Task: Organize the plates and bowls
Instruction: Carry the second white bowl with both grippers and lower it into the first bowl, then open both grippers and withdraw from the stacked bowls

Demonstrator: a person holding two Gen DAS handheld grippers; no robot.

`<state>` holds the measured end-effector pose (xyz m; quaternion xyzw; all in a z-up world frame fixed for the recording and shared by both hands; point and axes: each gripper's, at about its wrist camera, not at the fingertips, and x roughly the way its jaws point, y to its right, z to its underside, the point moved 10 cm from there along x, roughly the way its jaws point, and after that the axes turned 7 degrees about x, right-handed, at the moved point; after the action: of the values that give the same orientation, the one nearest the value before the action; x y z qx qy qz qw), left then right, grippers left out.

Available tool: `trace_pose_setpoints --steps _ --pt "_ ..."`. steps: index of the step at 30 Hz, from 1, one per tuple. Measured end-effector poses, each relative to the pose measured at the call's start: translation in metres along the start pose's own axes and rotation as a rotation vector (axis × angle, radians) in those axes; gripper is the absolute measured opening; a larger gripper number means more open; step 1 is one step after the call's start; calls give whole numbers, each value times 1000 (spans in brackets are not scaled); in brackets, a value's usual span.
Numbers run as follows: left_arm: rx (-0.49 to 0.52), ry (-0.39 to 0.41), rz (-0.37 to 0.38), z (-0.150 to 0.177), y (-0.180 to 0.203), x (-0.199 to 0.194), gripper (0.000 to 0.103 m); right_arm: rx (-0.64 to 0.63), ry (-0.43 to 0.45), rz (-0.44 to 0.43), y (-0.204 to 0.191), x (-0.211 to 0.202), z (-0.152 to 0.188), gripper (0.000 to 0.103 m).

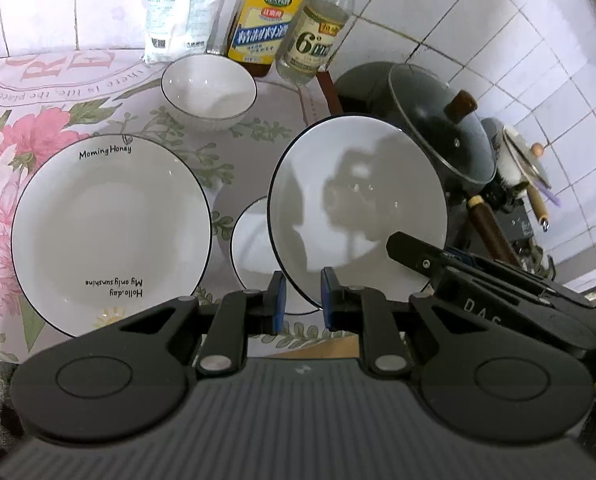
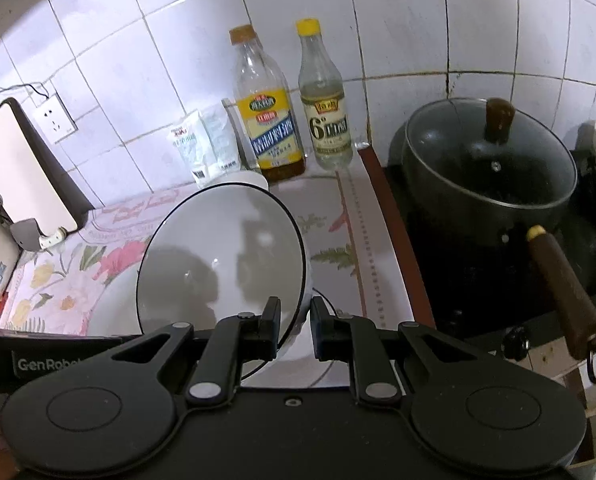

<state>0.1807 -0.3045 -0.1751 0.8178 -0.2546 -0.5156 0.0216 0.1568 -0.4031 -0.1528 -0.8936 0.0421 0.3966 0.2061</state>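
A: So, where is the plate being moved?

B: The small black-rimmed plate [image 1: 357, 208] is lifted and tilted above the floral tablecloth [image 1: 2, 128], right beside the lidded black pot [image 2: 485, 184].

A: Who holds it?

B: Both do. The left gripper [image 1: 303, 300] has its jaws narrowed on the plate's near rim, and the right gripper [image 2: 294, 322] pinches the same rim close by.

A: And the other dishes?

B: A lettered large plate [image 1: 110, 232] lies flat to the left. A second small plate [image 1: 254, 248] rests partly beneath the lifted one. A bowl [image 1: 209, 92] stands farther back, just before two bottles [image 1: 258, 20].
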Motion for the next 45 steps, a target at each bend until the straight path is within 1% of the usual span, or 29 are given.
trace_pose_setpoints --steps 6,11,12,19,23,29,33,39,43,45 --pt "-18 -46 -14 11 -7 16 16 -1 -25 14 3 12 13 20" --pt "-28 -101 -20 16 -14 34 16 -69 -22 55 -1 24 23 20" --pt "-29 -88 -35 15 -16 37 16 -72 -20 57 0 27 23 20" --pt "-67 -143 -36 16 -25 56 16 -67 -44 53 5 46 28 19" --pt "-90 -184 -30 15 -26 67 16 -131 -52 81 4 55 30 19" --pt "-89 -218 -57 15 -25 74 16 -209 -70 106 2 62 33 20" --pt "-114 -231 -55 18 -27 79 16 -238 -65 125 4 65 37 20" --pt "-114 -231 -61 17 -29 80 17 -263 -60 131 4 68 37 21" --pt "-100 -212 -56 13 -28 76 20 -302 -53 148 2 70 39 31" --pt "-93 -210 -56 13 -27 75 20 -330 -39 158 1 69 40 31"
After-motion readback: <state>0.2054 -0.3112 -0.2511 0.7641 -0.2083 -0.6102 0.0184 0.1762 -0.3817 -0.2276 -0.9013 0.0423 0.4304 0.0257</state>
